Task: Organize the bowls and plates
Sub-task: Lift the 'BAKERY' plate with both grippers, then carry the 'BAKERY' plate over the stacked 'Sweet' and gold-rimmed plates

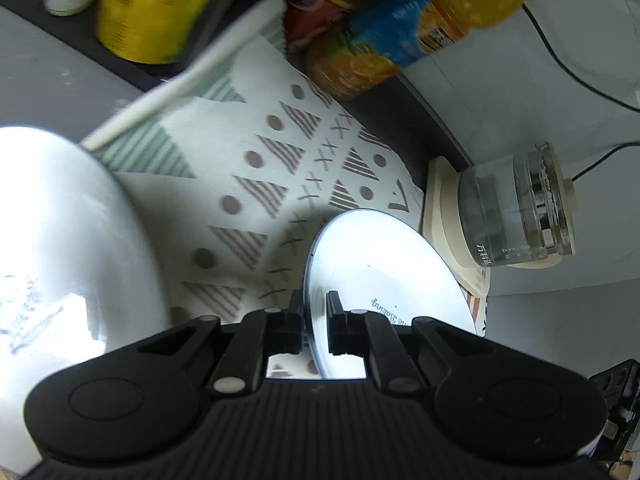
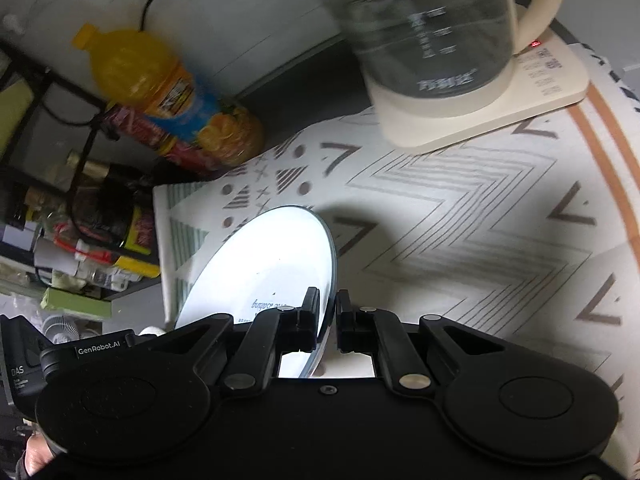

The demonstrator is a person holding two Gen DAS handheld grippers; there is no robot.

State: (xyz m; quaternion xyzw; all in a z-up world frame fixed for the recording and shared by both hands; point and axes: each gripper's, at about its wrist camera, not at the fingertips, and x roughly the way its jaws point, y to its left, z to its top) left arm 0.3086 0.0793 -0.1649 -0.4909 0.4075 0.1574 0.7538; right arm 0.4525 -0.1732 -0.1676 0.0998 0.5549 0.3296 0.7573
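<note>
A white plate [image 1: 384, 276] with a thin dark rim and small printed lettering hangs tilted above the patterned table mat [image 1: 256, 184]. My left gripper [image 1: 314, 300] is shut on the plate's rim, one finger on each face. In the right wrist view the same-looking plate [image 2: 272, 264] stretches away to the left, and my right gripper [image 2: 328, 298] is shut on its rim too. A large white dish [image 1: 60, 240], overexposed and blurred, fills the left of the left wrist view, close beside the left gripper.
A glass kettle [image 2: 432, 40] on a cream base [image 2: 520, 92] stands at the mat's far edge. An orange juice bottle [image 2: 168, 92] and a red packet lie beside a cluttered black shelf [image 2: 60, 200]. A yellow tub [image 1: 148, 20] and a white bar [image 1: 180, 76] sit beyond the dish.
</note>
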